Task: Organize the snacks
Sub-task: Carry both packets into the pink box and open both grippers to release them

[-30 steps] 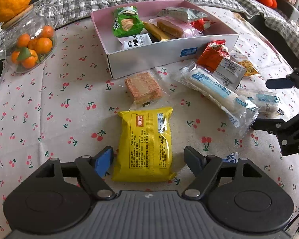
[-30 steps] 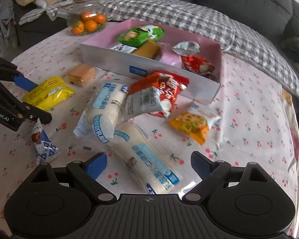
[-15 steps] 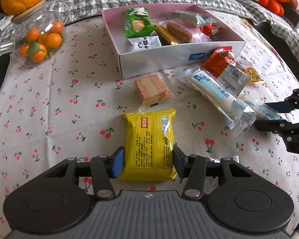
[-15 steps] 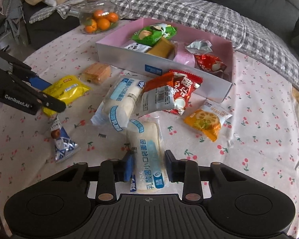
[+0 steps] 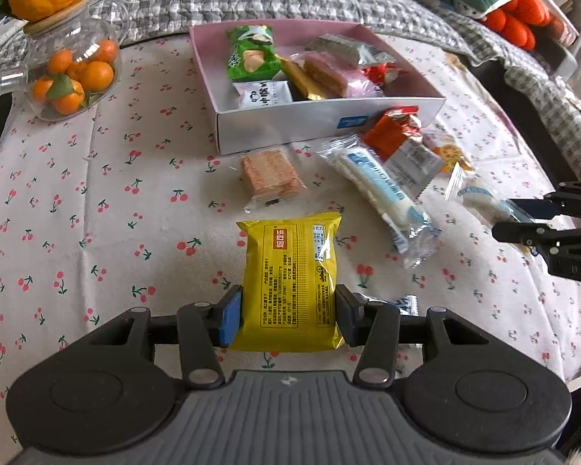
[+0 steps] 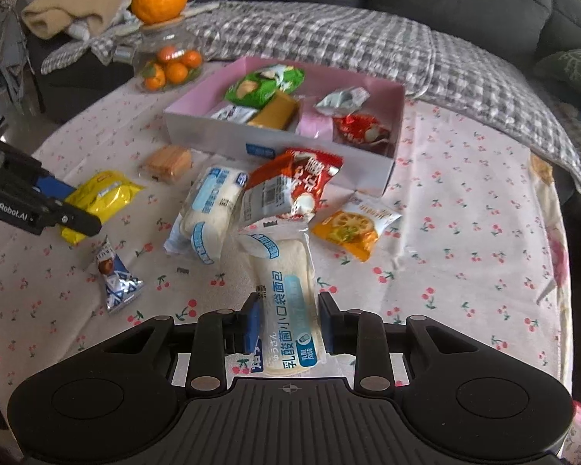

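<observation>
My left gripper (image 5: 288,316) is shut on a yellow snack packet (image 5: 290,279), its pads pressing both long sides just above the cherry-print tablecloth. My right gripper (image 6: 288,325) is shut on a white-and-blue bread packet (image 6: 284,302), whose far end is lifted off the cloth. The pink-lined box (image 5: 321,124) (image 6: 282,143) stands farther back with several snacks inside. The left gripper also shows at the left edge of the right wrist view, on the yellow packet (image 6: 100,197).
Loose on the cloth: a wafer pack (image 5: 271,174), a second white bread packet (image 6: 209,209), a red-orange packet (image 6: 290,190), an orange lotus-chip packet (image 6: 352,224), a small blue candy wrapper (image 6: 116,275). A glass jar of small oranges (image 5: 69,73) stands back left.
Both grippers went from wide open to shut, the left on the yellow packet, the right on the bread packet. The right one has since lifted its packet slightly.
</observation>
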